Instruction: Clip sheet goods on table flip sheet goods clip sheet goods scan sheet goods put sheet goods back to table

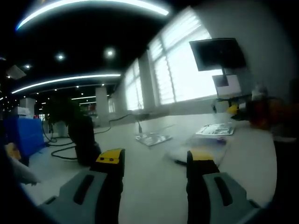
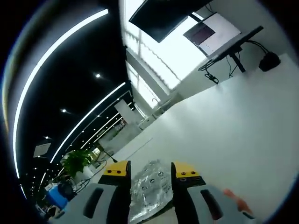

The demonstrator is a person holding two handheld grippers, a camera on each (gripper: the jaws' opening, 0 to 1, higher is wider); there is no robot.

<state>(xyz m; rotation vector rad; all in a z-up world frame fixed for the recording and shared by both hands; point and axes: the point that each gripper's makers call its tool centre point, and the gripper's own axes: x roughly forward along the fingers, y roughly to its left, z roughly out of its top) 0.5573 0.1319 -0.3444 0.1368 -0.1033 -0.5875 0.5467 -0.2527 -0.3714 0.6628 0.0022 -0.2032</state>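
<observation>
Sheet goods point(image 2: 148, 189), a crinkled silvery packet, sit clamped between the jaws of the right tool point(image 2: 149, 170), lifted above the white desk point(image 2: 224, 130). Beyond the desk, a monitor point(image 2: 205, 35) stands on an arm by bright windows. The left tool point(image 1: 156, 161) hangs over the same desk with jaws spread and nothing between them. Past it lie two more flat packets point(image 1: 152, 138) and point(image 1: 215, 129), well apart, with a dark stand point(image 1: 84, 140) to its left.

Crinkled glossy foil sheet goods point(image 2: 148, 186), matt table point(image 2: 233, 135)
</observation>
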